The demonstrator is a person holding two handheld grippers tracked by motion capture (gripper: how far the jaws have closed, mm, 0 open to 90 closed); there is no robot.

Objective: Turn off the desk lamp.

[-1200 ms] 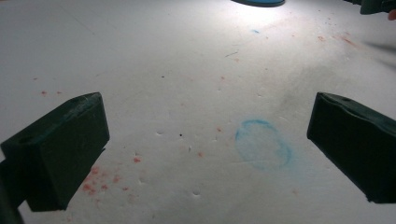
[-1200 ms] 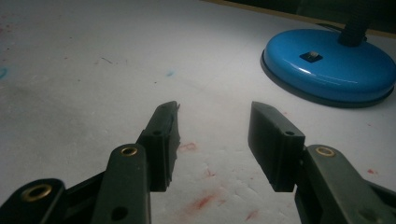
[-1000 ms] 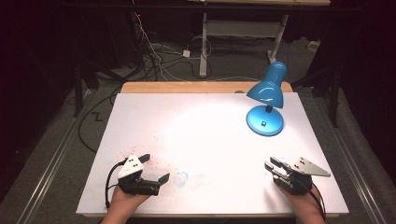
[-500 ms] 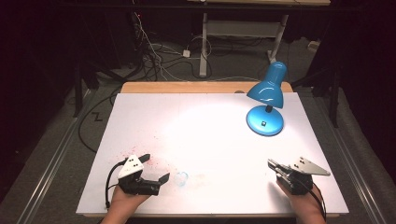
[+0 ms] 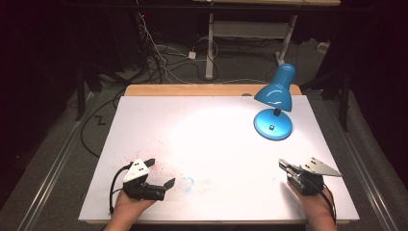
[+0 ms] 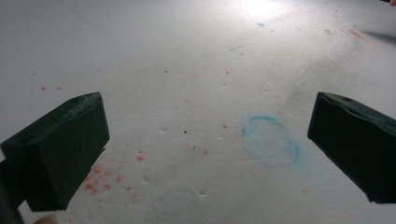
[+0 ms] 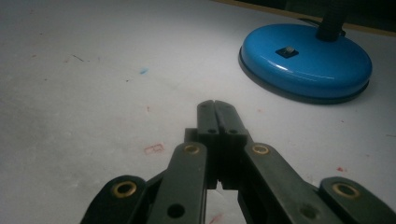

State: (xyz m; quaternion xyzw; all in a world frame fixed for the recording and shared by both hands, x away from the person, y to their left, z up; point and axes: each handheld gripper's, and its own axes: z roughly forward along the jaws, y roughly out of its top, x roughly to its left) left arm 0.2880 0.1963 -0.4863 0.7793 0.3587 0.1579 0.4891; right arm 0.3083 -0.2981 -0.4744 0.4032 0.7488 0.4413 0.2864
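The left tongs are sitting low near the front left of the white surface, spread wide with nothing between the jaws. In the left gripper view the two dark jaws stand far apart at either edge of the frame. Between them, closer to the right jaw, there's a faint blue ring drawn or stained on the sheet. From the high view that same ring sits just beside the tips of the left tongs, to their right. It's a slightly stretched oval rather than a clean circle. In the left gripper view its long axis runs from upper left to lower right, and it doesn't really point anywhere. There are little red speckles scattered around it, thickest near the left jaw.

The right tongs are over at the front right, pressed together, nothing pinched. In the right gripper view the jaws meet flat against each other and aim roughly toward the blue desk lamp, a bit to the left of its round base. The lamp stands well apart from them toward the back right, its shade tilted down at the surface and throwing a bright patch in the middle.
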